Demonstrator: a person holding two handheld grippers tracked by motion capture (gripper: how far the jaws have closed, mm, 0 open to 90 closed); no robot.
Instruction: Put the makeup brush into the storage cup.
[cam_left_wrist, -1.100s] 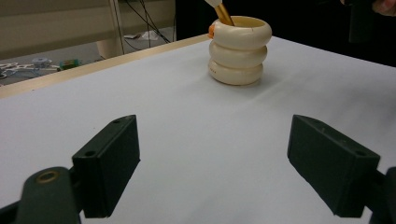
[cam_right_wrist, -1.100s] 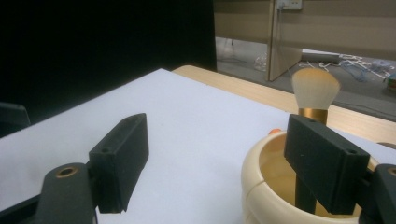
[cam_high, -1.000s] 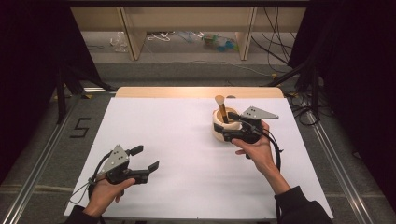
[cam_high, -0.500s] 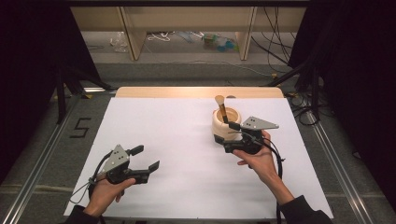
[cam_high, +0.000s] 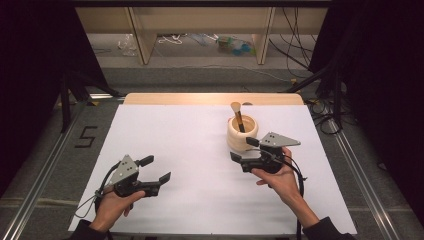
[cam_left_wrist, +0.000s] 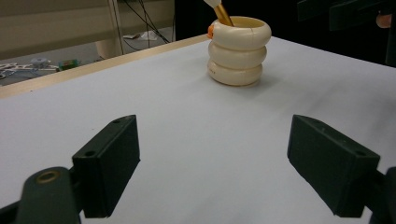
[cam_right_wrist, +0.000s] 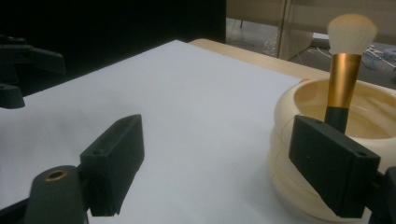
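A cream ribbed cup (cam_high: 242, 134) stands right of centre on the white table, with a makeup brush (cam_high: 237, 114) upright in it, gold handle and pale bristles. My right gripper (cam_high: 244, 149) hovers just in front of the cup, open; its jaws have just been opening further and nothing is between them. In the right gripper view the cup (cam_right_wrist: 289, 140) and brush (cam_right_wrist: 344, 70) sit behind the right jaw of that gripper (cam_right_wrist: 219, 163). My left gripper (cam_high: 155, 169) is open and empty at the front left. The left gripper view shows its jaws (cam_left_wrist: 219, 163) wide and the cup (cam_left_wrist: 239, 51) far off.
A white sheet (cam_high: 190, 150) covers the table, with a bare wooden strip (cam_high: 210, 98) along the far edge. Metal rails (cam_high: 45, 170) run on the floor at both sides, and a "5" mark (cam_high: 86, 136) lies at the left. Shelving and cables stand beyond.
My right gripper has drawn back from the cup toward the table's front, leaving cup and brush standing. Its jaws look slightly wider. The left gripper has stayed put.
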